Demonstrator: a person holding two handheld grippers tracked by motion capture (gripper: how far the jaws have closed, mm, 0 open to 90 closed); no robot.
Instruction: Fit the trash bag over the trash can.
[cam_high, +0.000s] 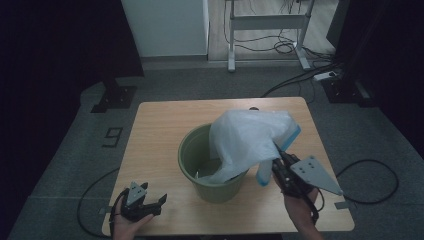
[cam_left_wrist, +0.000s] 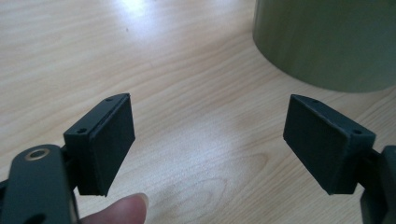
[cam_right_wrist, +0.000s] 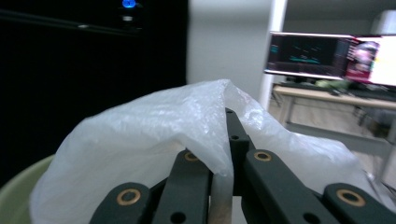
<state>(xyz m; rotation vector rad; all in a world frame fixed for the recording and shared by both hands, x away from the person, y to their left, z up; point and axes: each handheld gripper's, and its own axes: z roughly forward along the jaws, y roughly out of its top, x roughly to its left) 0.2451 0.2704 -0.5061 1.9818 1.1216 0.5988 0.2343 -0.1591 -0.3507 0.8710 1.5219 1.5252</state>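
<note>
Thin white plastic, a bin bag (cam_high: 247, 142), hangs half in and half out of the green bucket (cam_high: 192, 165) that stands near the middle of the table (cam_high: 160, 120). Its lower end droops inside the bucket while the rest billows up and to the right over the rim. The right tool (cam_high: 280, 156) is clenched on a fold of the bag's edge at the bucket's right side; in the right gripper view the film (cam_right_wrist: 154, 135) is pinched between the closed jaws and drapes over them. The left tool (cam_high: 145, 196) rests near the left front corner of the table, released, its pads (cam_left_wrist: 109, 140) standing wide apart over bare wood with nothing between them, the bucket wall (cam_left_wrist: 327, 42) beside it.

The step in hand looks like lining the bucket: one edge of the bag is caught and lifted. Next, the mouth probably has to be spread, which calls for the idle left tool to take the opposite edge, so both can draw it over the rim. The film is slippery and light; a loose pinch could let it slide out.
</note>
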